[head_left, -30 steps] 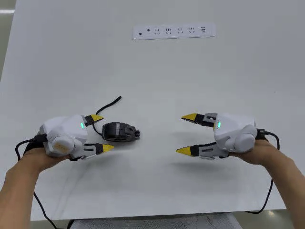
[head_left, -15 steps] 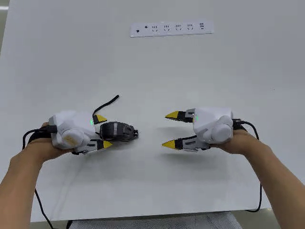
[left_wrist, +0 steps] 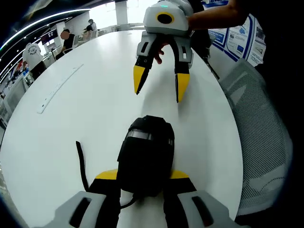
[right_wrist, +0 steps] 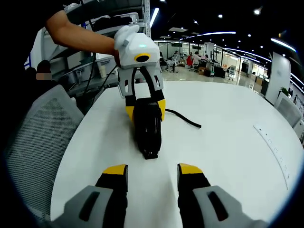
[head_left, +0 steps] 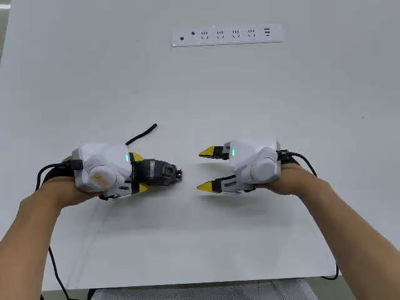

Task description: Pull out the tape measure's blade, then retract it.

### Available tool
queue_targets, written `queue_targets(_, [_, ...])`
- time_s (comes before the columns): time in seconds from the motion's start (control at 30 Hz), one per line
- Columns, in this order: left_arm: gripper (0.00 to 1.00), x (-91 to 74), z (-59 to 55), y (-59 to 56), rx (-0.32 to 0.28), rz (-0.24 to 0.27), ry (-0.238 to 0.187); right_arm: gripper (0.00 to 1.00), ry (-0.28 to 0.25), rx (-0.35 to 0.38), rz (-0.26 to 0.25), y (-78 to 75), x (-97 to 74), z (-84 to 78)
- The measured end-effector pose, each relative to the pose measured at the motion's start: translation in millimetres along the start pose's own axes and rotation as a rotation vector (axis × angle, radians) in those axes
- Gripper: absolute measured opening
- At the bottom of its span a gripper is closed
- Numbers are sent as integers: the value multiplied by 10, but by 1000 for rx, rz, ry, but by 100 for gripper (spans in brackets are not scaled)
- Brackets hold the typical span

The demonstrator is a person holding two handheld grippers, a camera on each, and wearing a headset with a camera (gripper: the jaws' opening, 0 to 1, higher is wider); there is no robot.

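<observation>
At centre left, our left gripper [head_left: 140, 171] now pinches the tape measure [head_left: 159, 172], and our right gripper [head_left: 205, 169], jaws spread, has drawn near, ready for the pull.

White power strip [head_left: 227, 35] flat on the white table [head_left: 312, 100], far side; grey mesh chair [left_wrist: 259, 142] alongside.

The desk [head_left: 300, 81] is bare across its far half, save for the power strip [head_left: 226, 35] by the far edge, so there is wide room there. Toward the near left, the tape measure [head_left: 160, 172] sits between the jaws of the left gripper [head_left: 139, 172], which press against its sides and block that approach. Its black strap [head_left: 142, 134] trails toward the far-left corner. A narrow bare gap separates the tape measure's nose from the right gripper [head_left: 202, 169], whose jaws are spread. The surface toward the right edge is free.
</observation>
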State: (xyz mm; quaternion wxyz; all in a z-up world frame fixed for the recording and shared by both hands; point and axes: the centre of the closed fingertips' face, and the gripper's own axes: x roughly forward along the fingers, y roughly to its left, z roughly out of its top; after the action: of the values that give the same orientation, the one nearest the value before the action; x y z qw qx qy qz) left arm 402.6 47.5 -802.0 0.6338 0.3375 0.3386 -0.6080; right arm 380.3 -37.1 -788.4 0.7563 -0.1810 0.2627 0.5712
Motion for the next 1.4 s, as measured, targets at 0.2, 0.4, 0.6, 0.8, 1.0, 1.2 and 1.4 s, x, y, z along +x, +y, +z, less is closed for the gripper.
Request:
queue_targets(0.2, [31, 2, -7, 10, -18, 0, -8, 38, 10, -13, 17, 6, 127, 17])
queue_targets(0.4, [31, 0, -7, 10, -28, -1, -16, 33, 11, -19, 28, -1, 252, 37])
queue_targets(0.6, [31, -2, -1, 10, -34, -6, -25, 26, 26, -38, 39, -4, 394, 31])
queue_targets(0.8, [31, -2, -1, 10, -37, -8, -28, 23, 31, -42, 49, 11, 436, 29])
queue_targets(1.0, [31, -6, -2, 6, -38, -5, -44, 16, 52, -73, 68, 38, 523, -23])
queue_targets(1.2, [31, -13, 7, 1, -39, -5, -45, 14, 47, -77, 67, 43, 525, -18])
queue_targets(1.4, [30, -25, 9, 0, -47, 2, -52, 12, 25, -42, 59, 37, 520, -11])
